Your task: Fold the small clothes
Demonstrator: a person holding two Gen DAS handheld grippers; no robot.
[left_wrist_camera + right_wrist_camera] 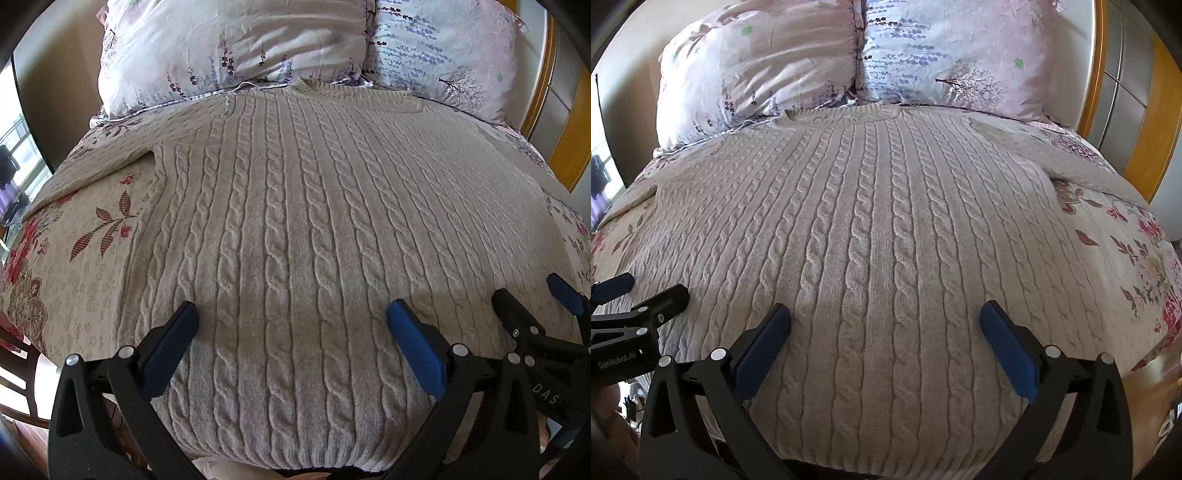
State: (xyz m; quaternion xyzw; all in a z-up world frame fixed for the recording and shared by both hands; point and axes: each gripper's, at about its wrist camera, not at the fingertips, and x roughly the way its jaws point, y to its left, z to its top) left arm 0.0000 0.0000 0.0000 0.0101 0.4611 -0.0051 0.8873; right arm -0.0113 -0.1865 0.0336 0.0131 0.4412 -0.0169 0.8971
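- The left gripper (291,314) has its blue-padded fingers spread wide with nothing between them, hovering over the lower part of a cream cable-knit sweater (295,229).
- Same deal with the right gripper (885,314): jaws wide apart, nothing gripped, poised over the sweater's hem end.
- The two tools sit close side by side. The right one pokes into the left wrist view at the lower right edge, and the left one shows at the lower left of the right wrist view, so each partly blocks a lower corner of the knit.
- The sweater (879,229) lies flat, spread out, with its ribbed hem nearest the cameras and its round neckline at the far end, just reaching the pillows. One sleeve (110,162) runs out to the left and the other sleeve (1082,162) runs out to the right.
- Two pillows prop up at the head: a pinkish floral pillow (229,48) and a paler pillow with lavender sprigs (443,55), pressed against each other.
- Underneath everything is a cream quilted bedspread (81,258) with red flowers and striped leaves, showing on both sides of the sweater.
- Room-wise: a wooden-framed wardrobe (1137,110) stands off to the right, bright window (14,155) off to the left, and a wooden floor (1145,398) shows past the bed's right edge.
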